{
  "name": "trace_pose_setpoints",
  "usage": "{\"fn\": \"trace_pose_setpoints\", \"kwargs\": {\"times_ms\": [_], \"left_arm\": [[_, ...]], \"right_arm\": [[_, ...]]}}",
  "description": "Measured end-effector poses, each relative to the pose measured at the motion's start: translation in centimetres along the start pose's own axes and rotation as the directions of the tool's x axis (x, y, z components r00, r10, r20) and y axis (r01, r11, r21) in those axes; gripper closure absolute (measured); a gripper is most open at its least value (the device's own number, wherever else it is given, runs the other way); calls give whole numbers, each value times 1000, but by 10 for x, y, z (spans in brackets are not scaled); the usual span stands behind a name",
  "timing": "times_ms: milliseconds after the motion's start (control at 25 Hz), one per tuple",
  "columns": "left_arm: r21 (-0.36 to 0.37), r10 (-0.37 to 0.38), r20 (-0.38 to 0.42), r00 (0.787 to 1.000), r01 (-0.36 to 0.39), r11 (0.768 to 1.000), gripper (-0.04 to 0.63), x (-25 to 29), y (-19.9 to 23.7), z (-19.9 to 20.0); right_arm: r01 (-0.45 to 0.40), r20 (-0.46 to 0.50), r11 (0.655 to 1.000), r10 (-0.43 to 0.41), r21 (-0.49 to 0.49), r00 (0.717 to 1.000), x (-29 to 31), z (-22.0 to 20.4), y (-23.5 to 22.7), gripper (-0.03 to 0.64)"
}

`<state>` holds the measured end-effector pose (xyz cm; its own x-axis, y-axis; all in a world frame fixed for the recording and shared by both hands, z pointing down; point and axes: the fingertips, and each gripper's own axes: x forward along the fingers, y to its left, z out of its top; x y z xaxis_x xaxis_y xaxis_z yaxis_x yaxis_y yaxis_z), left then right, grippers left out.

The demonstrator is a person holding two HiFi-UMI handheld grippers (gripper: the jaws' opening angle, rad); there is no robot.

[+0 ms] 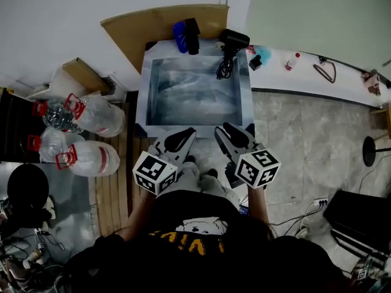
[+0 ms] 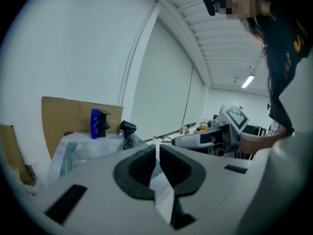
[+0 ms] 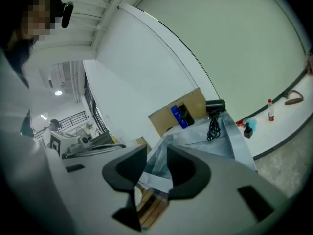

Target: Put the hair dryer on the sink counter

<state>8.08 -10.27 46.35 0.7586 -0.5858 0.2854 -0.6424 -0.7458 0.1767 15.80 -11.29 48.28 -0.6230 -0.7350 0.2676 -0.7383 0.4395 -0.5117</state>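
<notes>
The black hair dryer lies on the back right corner of the sink counter, its cord hanging into the basin. It also shows far off as the hair dryer in the left gripper view and the hair dryer in the right gripper view. Both grippers hover side by side in front of the sink, well short of it. My left gripper is shut with nothing in it. My right gripper is open, a clear gap between its pads and nothing between them.
A blue bottle and a black bottle stand at the sink's back edge before a cardboard sheet. Large water jugs lie on the floor at left. A white ledge at right carries a small bottle.
</notes>
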Motion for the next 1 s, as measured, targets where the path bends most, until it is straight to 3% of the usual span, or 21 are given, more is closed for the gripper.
{"fn": "trace_pose_setpoints", "kwargs": {"times_ms": [440, 1000], "left_arm": [[-3, 52, 12, 999, -52, 999, 569, -41, 4, -1], [-9, 51, 53, 997, -50, 999, 569, -160, 18, -31]], "right_arm": [[-29, -8, 996, 28, -84, 1000, -3, -11, 37, 551], [9, 3, 984, -8, -181, 1000, 15, -57, 152, 600]]}}
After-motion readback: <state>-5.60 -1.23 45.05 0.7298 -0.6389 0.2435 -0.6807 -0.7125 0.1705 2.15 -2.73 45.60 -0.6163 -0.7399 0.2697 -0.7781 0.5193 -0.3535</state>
